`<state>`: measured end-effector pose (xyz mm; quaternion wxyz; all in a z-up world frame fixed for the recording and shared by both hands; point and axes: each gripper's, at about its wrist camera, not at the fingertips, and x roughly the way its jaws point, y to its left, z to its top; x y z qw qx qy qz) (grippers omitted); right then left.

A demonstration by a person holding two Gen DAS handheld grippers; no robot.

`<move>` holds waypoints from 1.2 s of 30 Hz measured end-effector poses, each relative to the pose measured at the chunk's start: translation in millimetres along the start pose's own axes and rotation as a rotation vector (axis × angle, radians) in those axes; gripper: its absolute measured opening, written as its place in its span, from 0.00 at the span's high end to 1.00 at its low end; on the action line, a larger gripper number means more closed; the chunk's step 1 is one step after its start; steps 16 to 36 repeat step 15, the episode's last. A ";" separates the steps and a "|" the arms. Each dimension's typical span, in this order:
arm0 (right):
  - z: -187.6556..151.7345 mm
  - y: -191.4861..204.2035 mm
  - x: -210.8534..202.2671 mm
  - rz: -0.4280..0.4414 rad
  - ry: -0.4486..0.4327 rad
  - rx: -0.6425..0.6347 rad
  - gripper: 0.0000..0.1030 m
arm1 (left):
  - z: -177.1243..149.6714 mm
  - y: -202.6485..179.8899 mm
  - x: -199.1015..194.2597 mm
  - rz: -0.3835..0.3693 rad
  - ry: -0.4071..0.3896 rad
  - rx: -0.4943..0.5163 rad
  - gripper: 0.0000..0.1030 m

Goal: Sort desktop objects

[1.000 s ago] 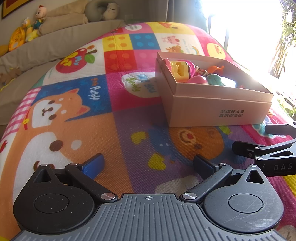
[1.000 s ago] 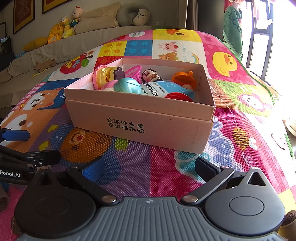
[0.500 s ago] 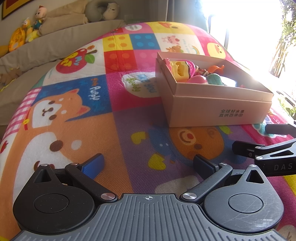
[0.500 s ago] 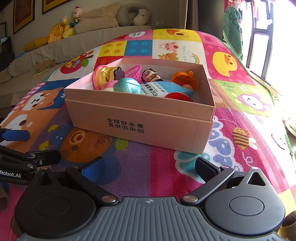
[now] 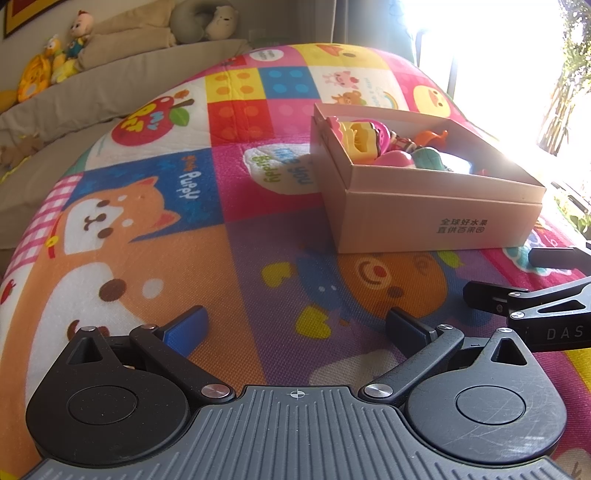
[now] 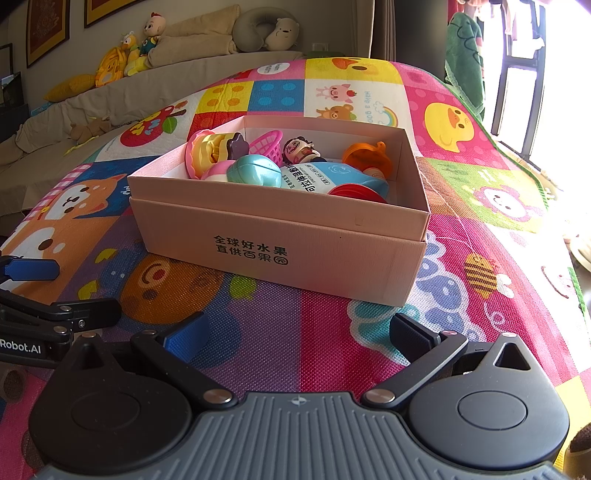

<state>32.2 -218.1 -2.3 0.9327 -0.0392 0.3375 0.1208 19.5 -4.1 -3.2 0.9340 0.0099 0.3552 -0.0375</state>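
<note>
Two grippers hover low over a colourful play mat (image 6: 325, 354), both spread wide with nothing between their fingers. The left gripper (image 5: 295, 326) points across the mat's orange dog and purple patches; the right gripper (image 6: 297, 332) faces a pink cardboard box (image 6: 280, 236) that sits on the mat just ahead of it. Each gripper shows in the other's view: the right one enters at the right edge of the left wrist view (image 5: 532, 295), the left one at the left edge of the right wrist view (image 6: 44, 295).

The box is open at the top and printed with dark Chinese characters on its near wall. Toys fill it: a yellow and pink toy (image 6: 207, 155) at the left end, a teal shell-like piece (image 6: 255, 171) in front, a pink basket (image 6: 266, 144) behind, a small doll (image 6: 299, 151) with dark hair, a blue pouch (image 6: 325, 179) lying across the middle, an orange toy (image 6: 365, 157) at the right end, and a red lid-like disc (image 6: 354, 192) near the front wall. In the left wrist view the box (image 5: 424, 206) lies ahead and to the right, washed by strong window light.

Beyond the mat runs a beige sofa (image 6: 155, 81) with plush toys (image 6: 136, 55) and a neck pillow (image 6: 266, 33) along its back.
</note>
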 end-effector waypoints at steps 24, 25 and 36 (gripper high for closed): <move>0.1 -0.1 0.3 0.000 0.000 0.000 0.00 | 3.6 -0.5 0.0 -0.006 0.026 0.004 0.00; 0.1 -0.1 0.3 0.000 0.000 0.000 0.00 | 3.6 -0.5 0.0 -0.006 0.026 0.004 0.00; 0.1 -0.1 0.3 0.000 0.000 0.000 0.00 | 3.6 -0.5 0.0 -0.006 0.026 0.004 0.00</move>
